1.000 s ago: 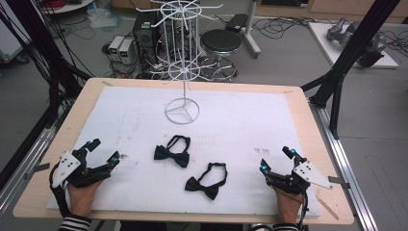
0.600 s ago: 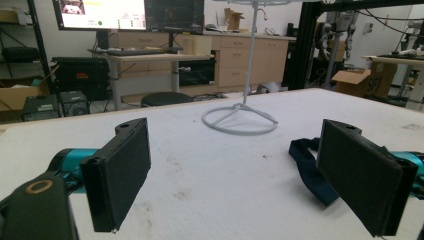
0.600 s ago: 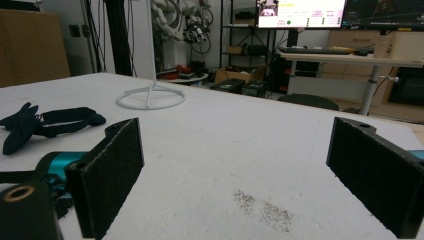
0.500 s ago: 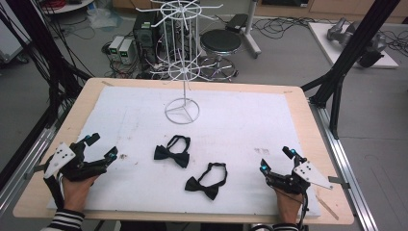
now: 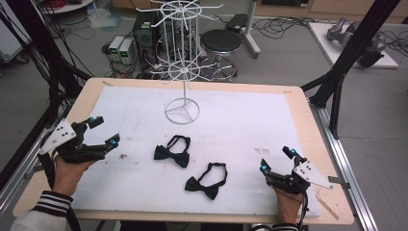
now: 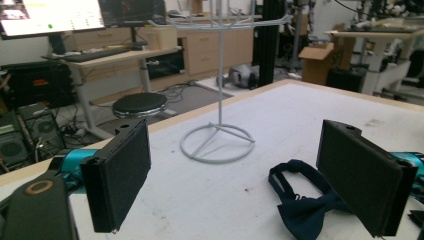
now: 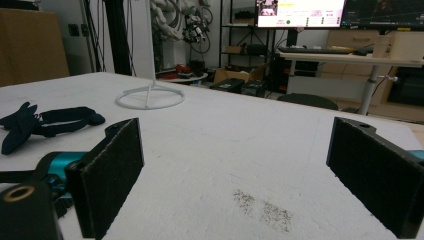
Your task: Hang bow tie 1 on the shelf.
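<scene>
Your left claw (image 5: 103, 131) sits spread wide, nothing between its jaws, raised off the left side of the surface (image 5: 298, 101) with your hand (image 5: 67, 173) under it. In the left gripper view the two black pads (image 6: 120, 177) stand far apart and bare; between them you see the white wire stand (image 6: 218, 142) and, low right, a dark bow tie (image 6: 305, 207), part of it hidden behind the right-hand pad. Your right claw (image 5: 278, 160) is also wide open and empty, low near the front right of the surface, well apart from both ties. In the right gripper view its pads (image 7: 112, 172) frame bare white matting with a grey smudge (image 7: 262, 210) just ahead; a bow tie (image 7: 47, 122) lies far left, its end cut off by the frame edge. From above, one bow tie (image 5: 172, 151) lies near the middle of the white mat, its strap looped behind it; the second bow tie (image 5: 207, 180) lies nearer you and to the right, close to the first, not touching it. The stand's ring base (image 5: 182, 110) rests on the mat beyond them, its upper tiers reaching toward the top edge of the high view. Your right hand (image 5: 288, 209) is mostly hidden under the gripper body. A small stain (image 5: 262, 151) marks the mat ahead of the right claw. Stool (image 5: 220, 42) and floor cabling lie past the far edge.
</scene>
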A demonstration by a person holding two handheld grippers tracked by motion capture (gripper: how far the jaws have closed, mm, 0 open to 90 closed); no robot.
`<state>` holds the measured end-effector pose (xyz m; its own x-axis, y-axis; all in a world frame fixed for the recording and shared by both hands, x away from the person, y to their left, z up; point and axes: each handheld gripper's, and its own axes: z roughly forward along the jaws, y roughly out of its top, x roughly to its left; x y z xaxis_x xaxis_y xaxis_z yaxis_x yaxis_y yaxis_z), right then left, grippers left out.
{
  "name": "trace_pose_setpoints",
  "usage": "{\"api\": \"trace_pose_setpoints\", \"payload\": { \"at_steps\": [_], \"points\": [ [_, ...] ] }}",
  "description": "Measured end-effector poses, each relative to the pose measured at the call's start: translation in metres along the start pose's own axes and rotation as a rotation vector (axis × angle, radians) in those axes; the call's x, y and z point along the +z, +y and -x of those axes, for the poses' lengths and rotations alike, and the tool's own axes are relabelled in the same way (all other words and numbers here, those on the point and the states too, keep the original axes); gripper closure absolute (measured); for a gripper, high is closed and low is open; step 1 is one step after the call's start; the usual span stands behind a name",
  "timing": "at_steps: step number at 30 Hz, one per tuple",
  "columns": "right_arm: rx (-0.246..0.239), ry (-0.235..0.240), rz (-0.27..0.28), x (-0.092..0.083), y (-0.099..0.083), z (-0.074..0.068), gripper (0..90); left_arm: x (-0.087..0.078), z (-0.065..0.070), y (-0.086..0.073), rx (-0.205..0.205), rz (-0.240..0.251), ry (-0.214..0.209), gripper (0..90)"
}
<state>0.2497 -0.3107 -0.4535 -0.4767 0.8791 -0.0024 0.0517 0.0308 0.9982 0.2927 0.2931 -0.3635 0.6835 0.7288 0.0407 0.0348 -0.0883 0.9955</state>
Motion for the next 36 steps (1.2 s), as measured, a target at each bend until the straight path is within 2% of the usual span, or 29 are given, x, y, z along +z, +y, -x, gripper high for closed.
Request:
{"api": "trace_pose_setpoints", "payload": {
  "at_steps": [2,4,7,11,17,19,26,36],
  "points": [
    [-0.004,0.001,0.001,0.0,0.0,0.0,7.4,0.004,-0.002,0.005,-0.012,-0.01,-0.047,14.8],
    [-0.002,0.001,0.0,0.0,0.0,0.0,7.5,0.009,-0.003,0.01,-0.003,-0.041,-0.095,14.8],
    [0.0,0.0,-0.001,0.0,0.0,0.0,7.5,0.014,-0.004,0.017,0.003,-0.076,-0.139,14.8],
    [0.004,0.001,-0.002,0.0,0.0,0.0,7.5,0.022,-0.001,0.028,0.034,-0.12,-0.196,14.8],
    [-0.001,-0.001,0.002,0.0,0.0,0.0,7.5,0.042,0.009,0.035,0.082,-0.184,-0.278,15.2],
    [0.0,-0.001,0.002,0.0,0.0,0.0,7.5,0.048,0.012,0.036,0.108,-0.213,-0.292,15.5],
    [0.005,-0.001,0.0,-0.001,0.0,0.0,7.5,0.073,0.022,0.034,0.152,-0.304,-0.365,15.5],
    [0.009,0.0,0.004,-0.001,0.0,0.0,7.4,0.095,0.031,0.036,0.189,-0.378,-0.423,16.4]
  ]
}}
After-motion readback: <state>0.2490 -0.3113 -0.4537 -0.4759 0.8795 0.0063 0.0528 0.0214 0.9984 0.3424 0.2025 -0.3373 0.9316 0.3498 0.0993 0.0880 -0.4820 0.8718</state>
